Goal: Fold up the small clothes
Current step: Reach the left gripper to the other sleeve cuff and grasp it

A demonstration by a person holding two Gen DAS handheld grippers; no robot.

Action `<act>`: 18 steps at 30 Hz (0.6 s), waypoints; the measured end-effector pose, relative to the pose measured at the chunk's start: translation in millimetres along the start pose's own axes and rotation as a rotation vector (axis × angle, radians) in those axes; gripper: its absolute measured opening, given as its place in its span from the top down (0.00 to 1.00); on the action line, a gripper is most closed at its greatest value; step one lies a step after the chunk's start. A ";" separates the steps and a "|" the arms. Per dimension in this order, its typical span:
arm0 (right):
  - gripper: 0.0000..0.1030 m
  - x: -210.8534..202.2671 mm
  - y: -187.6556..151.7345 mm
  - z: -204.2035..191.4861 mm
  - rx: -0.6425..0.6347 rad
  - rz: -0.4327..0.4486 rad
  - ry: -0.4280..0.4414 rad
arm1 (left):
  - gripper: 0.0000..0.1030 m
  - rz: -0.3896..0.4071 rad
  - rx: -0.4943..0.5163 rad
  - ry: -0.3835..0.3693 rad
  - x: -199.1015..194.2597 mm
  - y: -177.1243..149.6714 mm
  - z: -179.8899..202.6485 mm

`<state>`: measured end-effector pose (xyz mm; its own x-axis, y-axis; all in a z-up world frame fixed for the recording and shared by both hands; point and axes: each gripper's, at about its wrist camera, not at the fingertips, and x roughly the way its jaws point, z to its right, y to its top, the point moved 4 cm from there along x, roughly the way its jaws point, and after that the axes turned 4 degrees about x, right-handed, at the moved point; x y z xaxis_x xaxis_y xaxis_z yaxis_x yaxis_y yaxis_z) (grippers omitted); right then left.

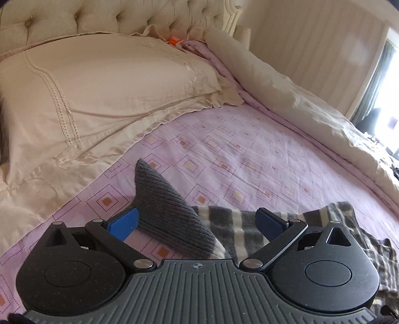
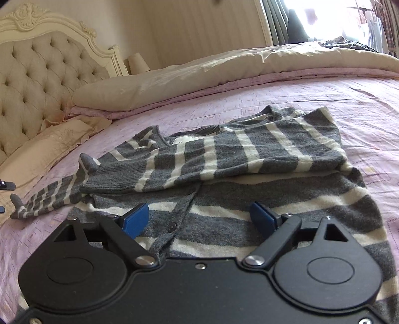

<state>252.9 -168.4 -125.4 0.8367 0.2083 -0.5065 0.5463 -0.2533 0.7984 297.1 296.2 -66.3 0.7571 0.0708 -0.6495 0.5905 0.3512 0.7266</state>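
Observation:
A grey and white striped knit cardigan (image 2: 249, 154) lies on the pink patterned bedsheet (image 2: 349, 99). Its right sleeve is folded across the chest, and its left sleeve (image 2: 49, 197) stretches out to the left. My right gripper (image 2: 199, 219) is open and hovers over the button placket at the lower body. My left gripper (image 1: 197, 224) is open around the sleeve's grey ribbed cuff (image 1: 164, 199), which sticks up between the blue fingers. The left gripper's fingertips show at the left edge of the right wrist view (image 2: 5, 185).
A beige pillow (image 1: 99, 87) lies at the head of the bed, before a tufted headboard (image 2: 37, 74). A cream duvet (image 2: 224, 72) is rolled along the far side. A bright window (image 2: 324, 20) is behind it.

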 end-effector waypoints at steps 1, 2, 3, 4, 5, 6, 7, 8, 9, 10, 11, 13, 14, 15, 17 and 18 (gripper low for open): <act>0.10 0.7 -0.6 -1.8 -0.013 -0.004 -0.007 | 0.02 -0.007 -0.006 0.009 3.8 0.7 -1.7; 0.10 0.6 -0.8 -2.4 -0.019 -0.005 -0.011 | 0.02 -0.017 -0.024 0.021 7.9 1.3 -6.5; 0.10 0.3 -0.9 -2.1 -0.018 -0.005 -0.011 | 0.04 -0.024 -0.054 0.033 10.9 1.2 -11.3; 0.10 -0.1 -0.9 -1.6 -0.014 -0.004 -0.007 | 0.07 -0.027 -0.097 0.039 12.2 0.3 -18.2; 0.10 0.2 -0.9 -1.7 -0.007 -0.003 0.000 | 0.09 -0.027 -0.138 0.038 12.5 -1.5 -24.1; 0.10 0.0 -0.9 -1.4 -0.002 -0.002 0.004 | 0.11 -0.029 -0.184 0.036 12.5 -4.0 -31.0; 0.10 -0.1 -0.9 -1.4 0.001 -0.002 0.006 | 0.13 -0.035 -0.226 0.035 11.6 -7.6 -36.8; 0.10 -0.1 -0.8 -1.2 0.000 -0.003 0.005 | 0.16 -0.040 -0.257 0.031 10.1 -11.8 -40.9; 0.10 0.1 -0.8 -1.6 -0.003 -0.004 0.004 | 0.17 -0.039 -0.273 0.020 9.0 -15.3 -43.8; 0.10 0.2 -0.8 -1.8 -0.005 -0.004 0.003 | 0.17 -0.037 -0.269 0.017 7.4 -18.2 -44.6; 0.09 0.4 -0.7 -2.0 -0.006 -0.005 0.003 | 0.19 -0.037 -0.253 0.022 7.8 -19.1 -43.7; 0.09 0.3 -0.5 -1.6 -0.005 -0.005 0.004 | 0.24 -0.040 -0.226 0.050 10.8 -17.7 -40.5; 0.09 0.4 -0.5 -1.7 -0.005 -0.005 0.003 | 0.26 -0.040 -0.218 0.057 13.5 -15.9 -38.8; 0.09 0.2 -0.4 -1.7 -0.005 -0.005 0.004 | 0.28 -0.042 -0.215 0.057 18.2 -13.5 -36.9; 0.09 0.2 -0.3 -1.5 -0.005 -0.005 0.003 | 0.37 -0.034 -0.223 0.056 25.3 -8.8 -35.2; 0.09 0.3 -0.3 -1.6 -0.005 -0.005 0.003 | 0.61 -0.020 -0.223 0.062 25.9 -6.8 -34.2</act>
<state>252.9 -166.8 -125.3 0.8338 0.2127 -0.5095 0.5504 -0.2472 0.7975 303.2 327.6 -95.7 0.7233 0.1164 -0.6806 0.5233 0.5506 0.6504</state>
